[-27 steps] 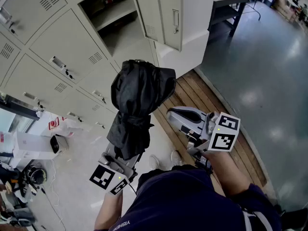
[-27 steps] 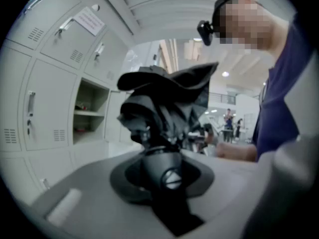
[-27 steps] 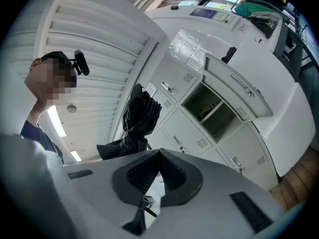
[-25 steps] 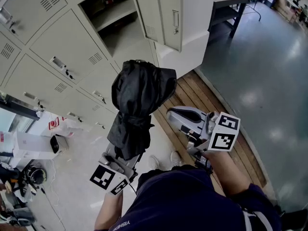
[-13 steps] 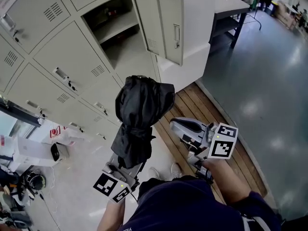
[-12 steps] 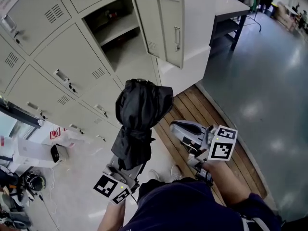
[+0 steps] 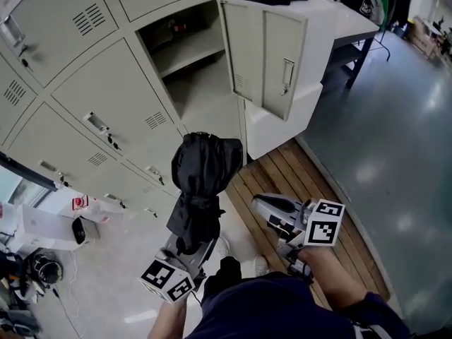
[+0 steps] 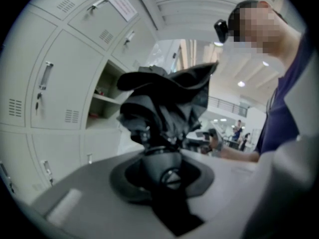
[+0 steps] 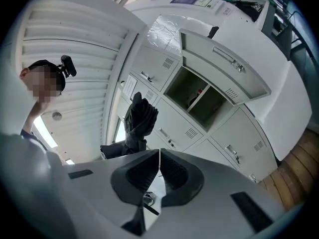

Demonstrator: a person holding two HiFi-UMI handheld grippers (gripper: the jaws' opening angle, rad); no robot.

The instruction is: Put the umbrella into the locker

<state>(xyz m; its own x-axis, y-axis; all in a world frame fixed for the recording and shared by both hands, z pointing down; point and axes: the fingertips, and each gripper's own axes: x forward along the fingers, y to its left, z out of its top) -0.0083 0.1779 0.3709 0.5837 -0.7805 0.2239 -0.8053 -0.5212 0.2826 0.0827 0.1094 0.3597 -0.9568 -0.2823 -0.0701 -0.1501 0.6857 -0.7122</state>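
the left gripper [image 7: 192, 243] is squeezing the umbrella [image 7: 203, 179] in its jaws, long end pointing at the open locker [image 7: 205, 94]; the right gripper [image 7: 260, 205] is sitting closed, empty.

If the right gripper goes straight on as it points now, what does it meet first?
Probably a closed locker door beside the open compartment, narrowly passing the umbrella on the way; depth is unclear.

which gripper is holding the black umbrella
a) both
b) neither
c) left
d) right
c: the left gripper is clamped on the base of the umbrella, while the right gripper has its jaws together on nothing and sits apart from the umbrella.
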